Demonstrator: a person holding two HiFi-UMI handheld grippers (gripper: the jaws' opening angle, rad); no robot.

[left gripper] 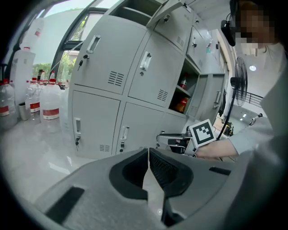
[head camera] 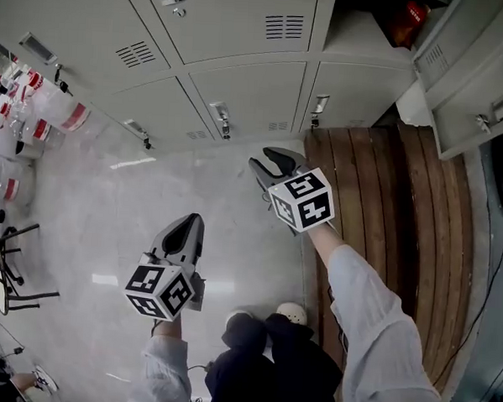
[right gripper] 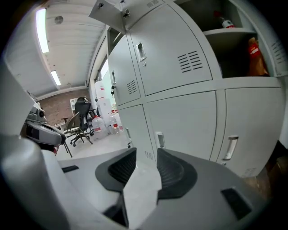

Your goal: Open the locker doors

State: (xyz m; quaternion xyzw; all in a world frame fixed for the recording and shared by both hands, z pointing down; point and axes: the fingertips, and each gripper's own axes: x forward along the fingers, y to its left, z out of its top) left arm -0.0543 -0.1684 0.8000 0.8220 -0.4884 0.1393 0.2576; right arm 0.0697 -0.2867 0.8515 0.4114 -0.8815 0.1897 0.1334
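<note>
A bank of grey lockers stands ahead with its lower doors closed. Handles show on two bottom doors. One upper compartment stands open, with a red bottle and an orange bag inside. My right gripper hangs in the air short of the bottom doors, jaws apart and empty; in the right gripper view it faces a bottom door handle. My left gripper is farther back over the floor, its tips together on nothing, pointing at the lower doors.
An open locker door juts out at the right above wooden planks. Several water bottles stand at the left beside the lockers. An office chair is at the far left. The person's shoes are below on the pale floor.
</note>
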